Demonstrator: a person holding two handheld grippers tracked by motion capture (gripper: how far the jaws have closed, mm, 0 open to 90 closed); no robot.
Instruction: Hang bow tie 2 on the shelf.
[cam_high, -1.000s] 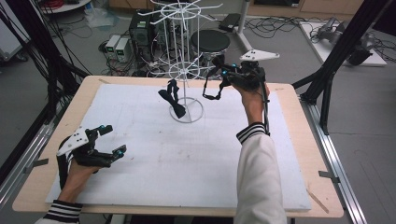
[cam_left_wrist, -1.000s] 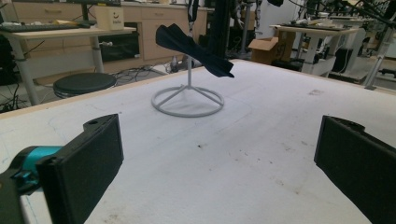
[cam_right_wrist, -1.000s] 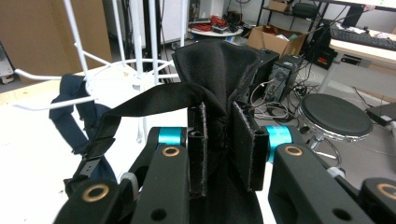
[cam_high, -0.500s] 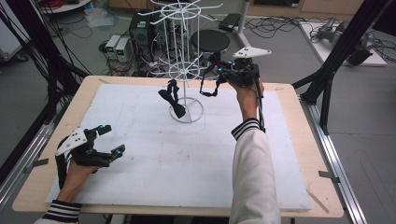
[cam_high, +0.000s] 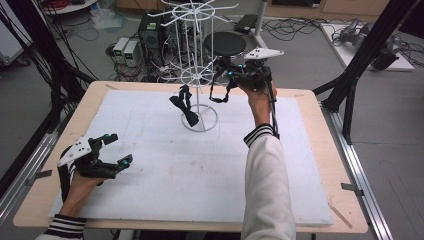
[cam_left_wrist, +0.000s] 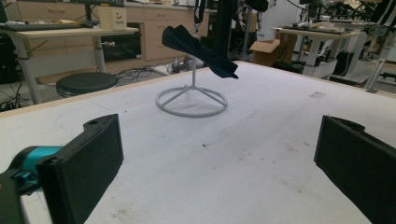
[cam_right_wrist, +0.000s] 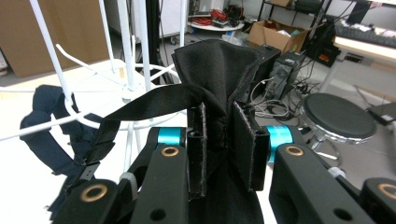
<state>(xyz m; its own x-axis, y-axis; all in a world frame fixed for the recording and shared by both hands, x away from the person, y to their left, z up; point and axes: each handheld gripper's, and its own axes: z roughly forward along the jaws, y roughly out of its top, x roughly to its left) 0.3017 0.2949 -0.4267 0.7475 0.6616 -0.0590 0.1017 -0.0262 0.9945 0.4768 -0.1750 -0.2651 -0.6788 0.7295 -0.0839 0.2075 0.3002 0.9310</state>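
Right gripper view: black bow tie between right hand-held gripper jaws

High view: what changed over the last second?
The right claw, shut on a black bow tie whose strap dangles below, drifted up the picture toward the white wire rack. Unchanged: the left claw rests open at the table's near left, and the dark blue bow tie hangs on the rack.
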